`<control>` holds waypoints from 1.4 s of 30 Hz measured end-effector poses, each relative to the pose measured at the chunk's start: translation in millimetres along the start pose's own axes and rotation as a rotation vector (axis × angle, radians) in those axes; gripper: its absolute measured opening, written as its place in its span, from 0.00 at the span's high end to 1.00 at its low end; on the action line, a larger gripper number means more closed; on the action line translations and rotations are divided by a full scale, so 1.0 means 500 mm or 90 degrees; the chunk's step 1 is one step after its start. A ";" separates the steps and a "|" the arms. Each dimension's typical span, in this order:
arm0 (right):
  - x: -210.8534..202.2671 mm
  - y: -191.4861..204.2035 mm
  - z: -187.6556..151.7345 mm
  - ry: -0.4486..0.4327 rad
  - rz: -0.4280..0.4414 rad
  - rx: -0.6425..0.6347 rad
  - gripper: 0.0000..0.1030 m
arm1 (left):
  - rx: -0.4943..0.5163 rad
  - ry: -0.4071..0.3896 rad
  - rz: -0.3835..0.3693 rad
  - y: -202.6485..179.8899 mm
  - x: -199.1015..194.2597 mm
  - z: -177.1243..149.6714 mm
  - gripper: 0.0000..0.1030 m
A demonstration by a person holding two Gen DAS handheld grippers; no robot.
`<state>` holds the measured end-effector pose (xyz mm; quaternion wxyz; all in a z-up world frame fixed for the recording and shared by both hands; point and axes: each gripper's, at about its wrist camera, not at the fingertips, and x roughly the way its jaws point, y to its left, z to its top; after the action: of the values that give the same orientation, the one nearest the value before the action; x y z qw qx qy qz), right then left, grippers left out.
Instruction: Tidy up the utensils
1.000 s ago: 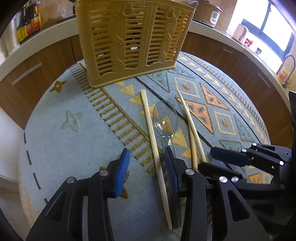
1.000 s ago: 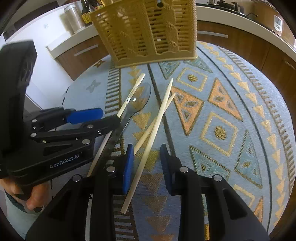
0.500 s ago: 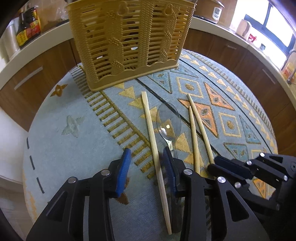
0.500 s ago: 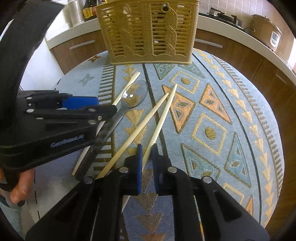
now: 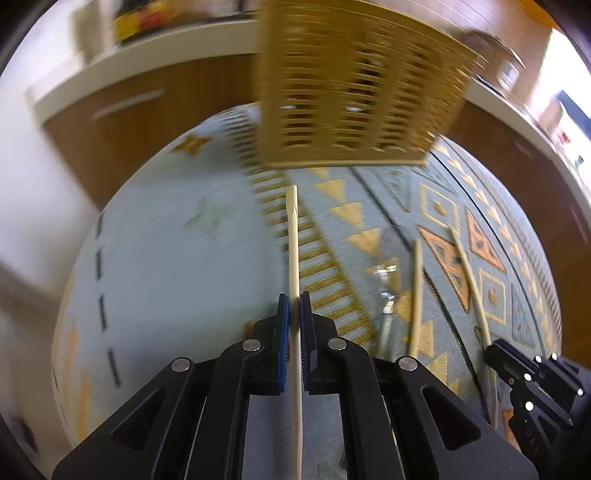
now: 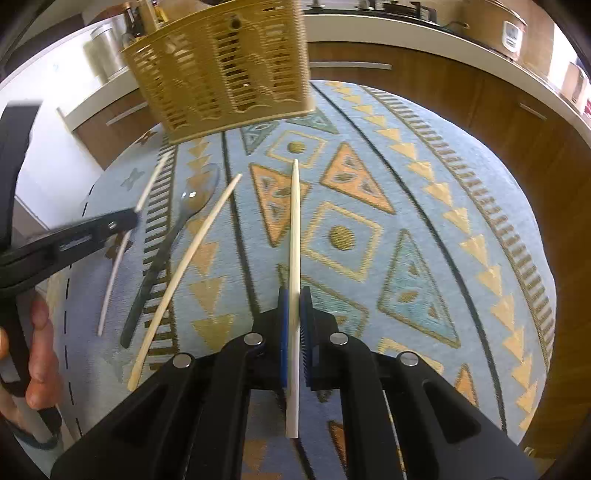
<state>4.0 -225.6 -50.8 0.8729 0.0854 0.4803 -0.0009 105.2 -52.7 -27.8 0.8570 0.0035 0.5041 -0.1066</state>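
Observation:
My left gripper is shut on a pale chopstick that points toward the tan slotted utensil basket. My right gripper is shut on another chopstick, held above the table. A third chopstick and a clear spoon with a dark handle lie on the patterned cloth between the grippers. The left gripper also shows in the right wrist view, with its chopstick. The basket stands at the far side of the table.
The round table carries a blue cloth with triangle patterns. Wooden cabinets and a white counter with bottles and a cooker ring the table. A hand holds the left gripper at the left edge.
Both grippers have closed on a chopstick each and lifted them off the cloth. The left wrist view has swung left and is blurred. One chopstick and the spoon stay on the cloth.

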 end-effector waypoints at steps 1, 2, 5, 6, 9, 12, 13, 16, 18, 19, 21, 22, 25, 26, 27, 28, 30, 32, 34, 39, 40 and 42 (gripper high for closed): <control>-0.002 -0.004 0.001 0.003 -0.004 0.003 0.95 | -0.028 0.001 0.006 0.015 -0.005 -0.005 0.96; -0.002 -0.007 0.003 0.004 -0.006 0.005 0.95 | -0.043 0.001 0.012 0.025 -0.008 -0.009 0.96; 0.001 -0.013 0.000 0.023 -0.001 0.008 0.95 | -0.075 0.021 0.011 0.056 -0.013 -0.021 0.96; 0.004 -0.014 0.001 0.027 0.002 0.007 0.95 | -0.071 0.027 0.003 0.060 -0.012 -0.020 0.96; 0.007 -0.016 0.003 0.039 0.005 0.003 0.95 | -0.058 0.064 -0.049 0.070 -0.011 -0.014 0.91; 0.011 -0.018 0.014 0.061 0.017 -0.009 0.94 | -0.050 0.107 -0.115 0.089 0.001 0.001 0.75; 0.014 -0.017 0.018 0.068 0.021 -0.011 0.93 | -0.044 0.115 -0.119 0.096 0.004 0.012 0.73; 0.025 -0.016 0.043 0.105 0.048 -0.030 0.85 | -0.023 0.127 -0.123 0.095 0.017 0.029 0.72; 0.034 -0.018 0.062 0.128 0.065 -0.029 0.77 | -0.015 0.142 -0.134 0.093 0.032 0.046 0.72; 0.038 -0.019 0.070 0.137 0.069 -0.026 0.76 | -0.001 0.147 -0.138 0.086 0.033 0.053 0.71; 0.047 -0.024 0.097 0.153 0.073 -0.022 0.76 | 0.019 0.159 -0.132 0.082 0.037 0.061 0.72; 0.049 -0.025 0.108 0.153 0.069 -0.022 0.76 | 0.030 0.162 -0.123 0.076 0.040 0.066 0.74; 0.069 -0.035 0.148 0.168 0.069 -0.009 0.76 | 0.061 0.171 -0.100 0.063 0.046 0.076 0.82; 0.078 -0.038 0.158 0.179 0.077 -0.002 0.76 | 0.062 0.175 -0.099 0.064 0.049 0.081 0.83; 0.089 -0.041 0.170 0.195 0.091 0.007 0.76 | 0.062 0.180 -0.098 0.066 0.052 0.086 0.85; 0.095 -0.043 0.179 0.200 0.096 0.011 0.76 | 0.064 0.186 -0.100 0.066 0.054 0.090 0.85; 0.102 -0.036 0.192 0.215 0.090 0.003 0.76 | 0.071 0.195 -0.104 0.068 0.058 0.095 0.85; 0.109 -0.025 0.206 0.231 0.076 -0.013 0.76 | 0.081 0.201 -0.103 0.068 0.059 0.100 0.85; 0.113 -0.010 0.217 0.243 0.050 -0.034 0.77 | 0.098 0.205 -0.093 0.064 0.060 0.102 0.85; 0.115 0.031 0.217 0.225 -0.028 -0.078 0.95 | 0.147 0.159 -0.018 0.034 0.048 0.078 0.95; 0.114 0.034 0.216 0.222 -0.030 -0.078 0.95 | 0.160 0.144 0.000 0.025 0.045 0.071 0.95; 0.111 0.036 0.212 0.214 -0.032 -0.082 0.96 | 0.164 0.128 0.012 0.016 0.043 0.064 0.96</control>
<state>124.4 -219.4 -39.0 0.7839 0.0161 0.6203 0.0228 144.4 -52.3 -31.3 0.7958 0.1292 0.5692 -0.1614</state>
